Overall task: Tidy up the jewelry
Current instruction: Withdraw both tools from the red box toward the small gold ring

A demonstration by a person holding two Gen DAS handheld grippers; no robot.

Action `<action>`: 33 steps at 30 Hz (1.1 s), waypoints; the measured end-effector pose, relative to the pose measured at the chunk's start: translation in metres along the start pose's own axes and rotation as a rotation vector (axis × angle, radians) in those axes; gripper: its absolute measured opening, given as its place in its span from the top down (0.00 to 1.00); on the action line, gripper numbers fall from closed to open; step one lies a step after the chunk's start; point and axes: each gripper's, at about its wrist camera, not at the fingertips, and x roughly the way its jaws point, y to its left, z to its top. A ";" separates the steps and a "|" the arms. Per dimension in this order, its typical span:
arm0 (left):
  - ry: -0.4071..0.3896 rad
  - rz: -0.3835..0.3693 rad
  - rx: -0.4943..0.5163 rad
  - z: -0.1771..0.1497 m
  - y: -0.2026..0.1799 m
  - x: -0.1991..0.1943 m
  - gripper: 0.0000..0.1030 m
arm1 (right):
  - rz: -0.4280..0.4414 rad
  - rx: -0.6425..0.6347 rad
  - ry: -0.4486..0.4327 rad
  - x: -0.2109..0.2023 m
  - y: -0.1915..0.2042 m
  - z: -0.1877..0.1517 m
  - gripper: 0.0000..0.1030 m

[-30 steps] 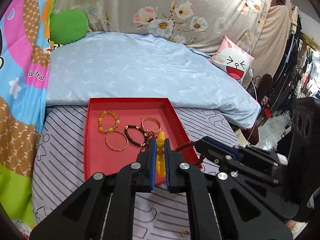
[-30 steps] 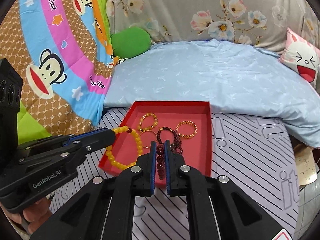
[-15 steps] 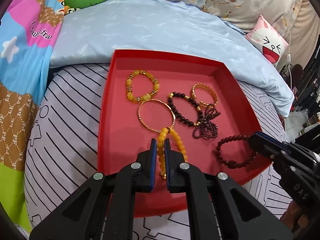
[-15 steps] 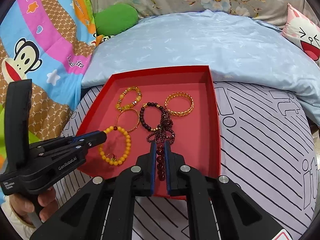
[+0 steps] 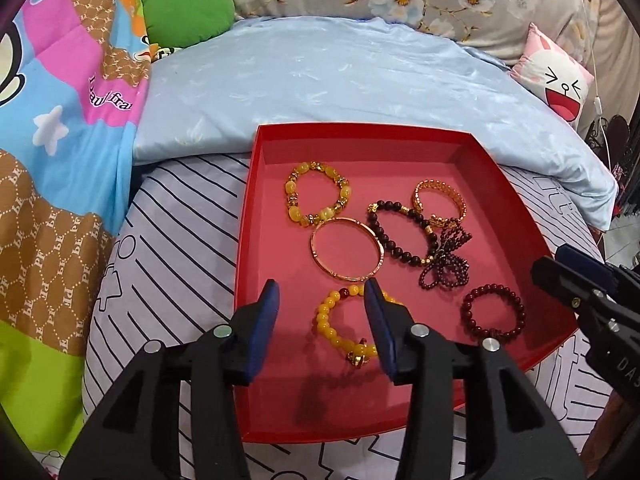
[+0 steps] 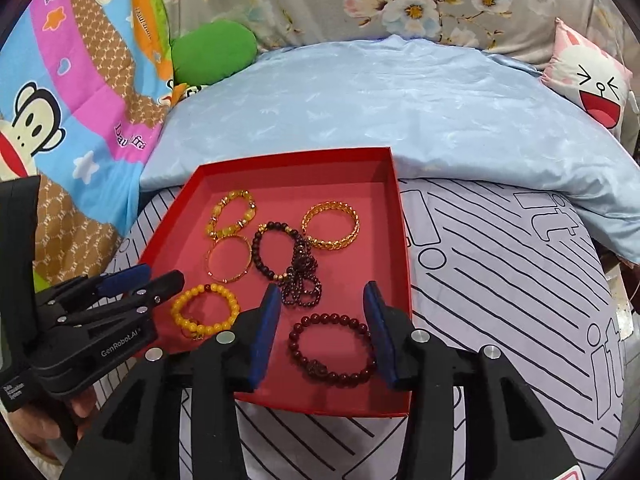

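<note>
Tongs are opening on both sides. The left tongs (image 5: 322, 300) are spreading their blue pads over the near left part of the red tray (image 5: 245, 240), and the yellow bead bracelet (image 5: 340, 326) is lying flat on the tray floor between them, with neither pad pressing on it; the right pad is hiding part of its ring. The right tongs (image 6: 322, 304) are parting in the same way over the near right part of the tray, and the dark red bead bracelet (image 6: 332, 350) is lying loose between their pads, close to the right one. Farther back in the tray, a thin gold bangle (image 5: 347, 249) is lying just beyond the yellow beads, touching a chunky yellow bracelet (image 5: 316, 199) behind it. To the right of the bangle, a dark bead bracelet (image 5: 396, 232) is overlapping a tangled dark bead string (image 5: 446, 260) and a gold chain bracelet (image 5: 440, 200). The tray is sitting on a bed (image 6: 500, 280) with a striped sheet, in front of a pale blue quilt (image 5: 340, 80). A hand (image 6: 44, 424) is gripping the left tool's handle.
</note>
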 end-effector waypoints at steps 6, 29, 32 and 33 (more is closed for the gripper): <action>0.008 0.004 -0.018 -0.004 -0.002 -0.006 0.39 | 0.018 0.003 -0.008 -0.010 0.002 -0.001 0.59; -0.037 0.009 -0.004 -0.061 -0.015 -0.089 0.39 | 0.050 -0.026 0.034 -0.076 0.014 -0.071 0.59; -0.019 0.013 0.002 -0.076 -0.016 -0.092 0.39 | 0.050 -0.022 0.056 -0.081 0.011 -0.089 0.59; -0.012 0.016 0.001 -0.082 -0.016 -0.093 0.39 | 0.050 -0.022 0.063 -0.081 0.011 -0.094 0.59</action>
